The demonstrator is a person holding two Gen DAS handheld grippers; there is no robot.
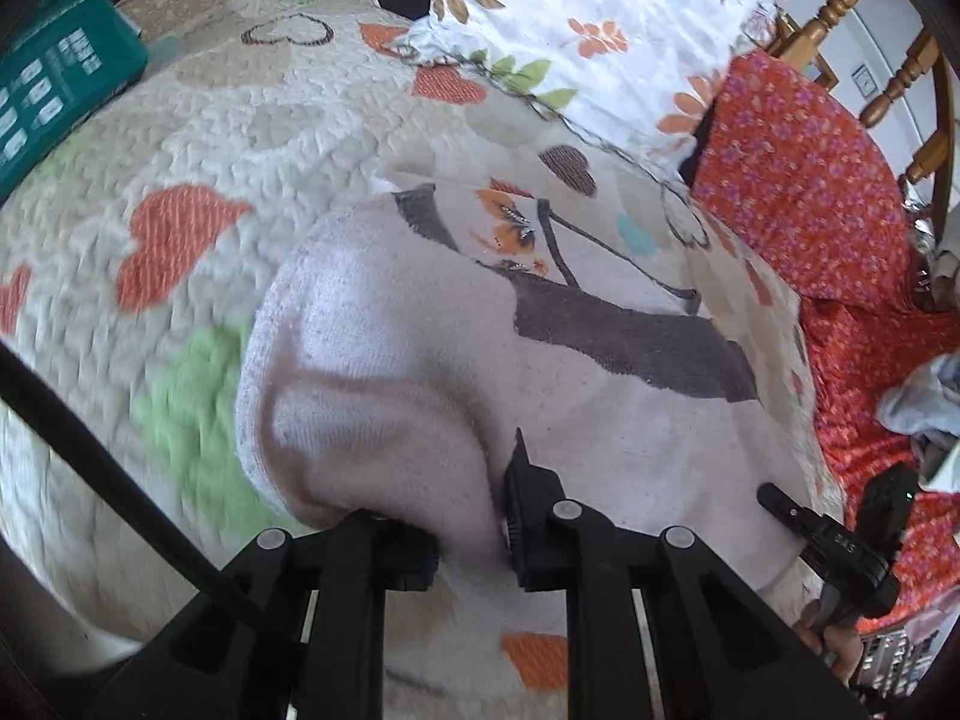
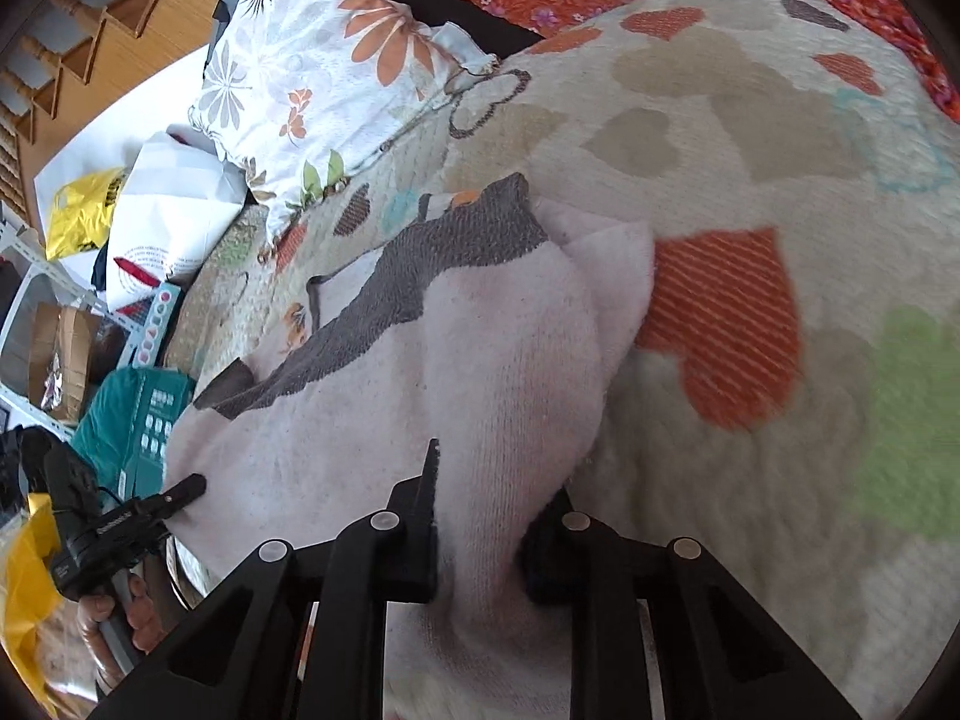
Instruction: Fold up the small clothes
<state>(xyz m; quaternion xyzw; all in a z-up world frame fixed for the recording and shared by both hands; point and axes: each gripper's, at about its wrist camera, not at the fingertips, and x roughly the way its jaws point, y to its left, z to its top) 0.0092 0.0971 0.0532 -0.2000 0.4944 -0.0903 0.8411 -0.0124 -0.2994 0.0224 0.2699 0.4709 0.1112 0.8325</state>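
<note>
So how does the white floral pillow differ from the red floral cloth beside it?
The white floral pillow is pale with large orange and brown leaf prints; the red floral cloth is bright red-orange with tiny purple flowers. The pillow is plump and stuffed; the cloth lies thin and draped. Both rest at the edge of the cream heart-patterned quilt.

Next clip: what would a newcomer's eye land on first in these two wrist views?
First, the small white garment with a grey panel, bunched up in the middle of the heart-patterned quilt. Each gripper pinches a fold of its near edge: the left gripper in its own view and the right gripper in the other. Behind lie a floral pillow and a red flowered cloth along the bed's edge.
</note>
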